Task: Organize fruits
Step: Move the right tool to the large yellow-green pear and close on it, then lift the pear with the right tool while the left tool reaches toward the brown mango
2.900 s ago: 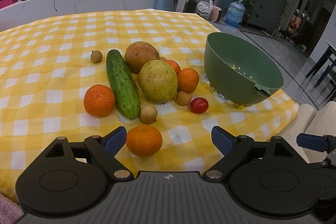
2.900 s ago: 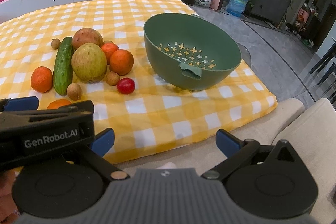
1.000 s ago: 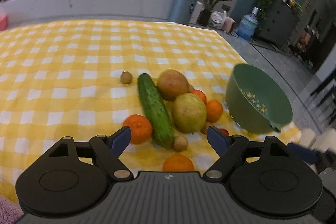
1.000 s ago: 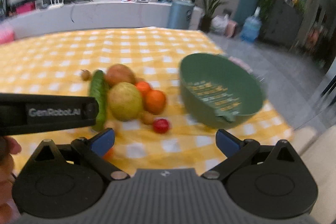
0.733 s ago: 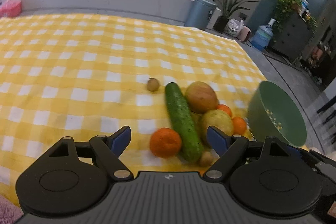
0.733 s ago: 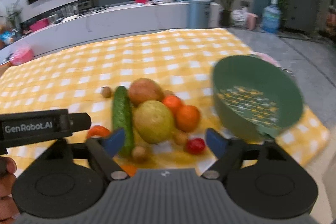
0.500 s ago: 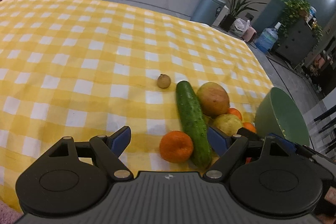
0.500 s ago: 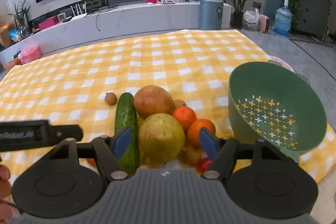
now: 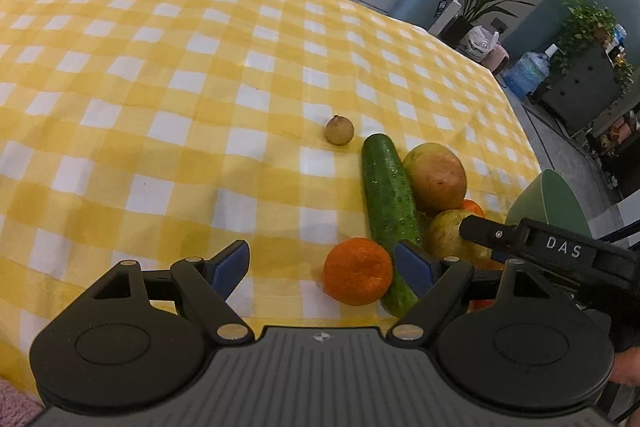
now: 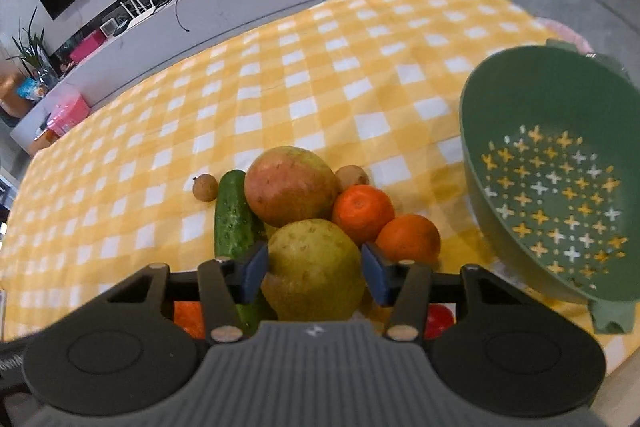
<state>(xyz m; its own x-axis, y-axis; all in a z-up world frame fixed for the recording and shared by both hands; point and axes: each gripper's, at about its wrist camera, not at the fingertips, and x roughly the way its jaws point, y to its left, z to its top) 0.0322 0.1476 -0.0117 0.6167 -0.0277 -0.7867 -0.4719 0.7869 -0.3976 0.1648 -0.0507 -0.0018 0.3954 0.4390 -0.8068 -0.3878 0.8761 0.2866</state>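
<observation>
We have our right gripper (image 10: 314,269) set around the yellow-green pear (image 10: 314,269), one blue pad on each flank of its widest part. The jaws look narrowed to the fruit's width; whether the pads press it yet or merely flank it we cannot tell, and the pear appears to sit on the cloth. We judge this the opening of a pick: it is the nearest big fruit, and lifting it first frees the pieces crowded against it.

Just behind it lies the reddish pear (image 10: 291,185), with a cucumber (image 10: 233,217) along the left of both. To the right two mandarins (image 10: 363,213) (image 10: 408,238) sit close against the pears, so a sideways drag could roll them. A small brown longan (image 10: 205,188) lies past the cucumber's far tip and another (image 10: 352,177) peeks from behind the reddish pear. A cherry tomato (image 10: 439,321) shows under the gripper body.

The green colander bowl (image 10: 560,79), empty and tipped toward us, waits to the right of the heap, presumably as the place for the fruit.

Our left gripper (image 9: 324,269) hangs wide and holds nothing, with another mandarin (image 9: 357,270) between its pads but further out, apparently on the cloth. It seems placed to take that one next. All of this rests on the bench's yellow checked cloth (image 9: 160,67).
</observation>
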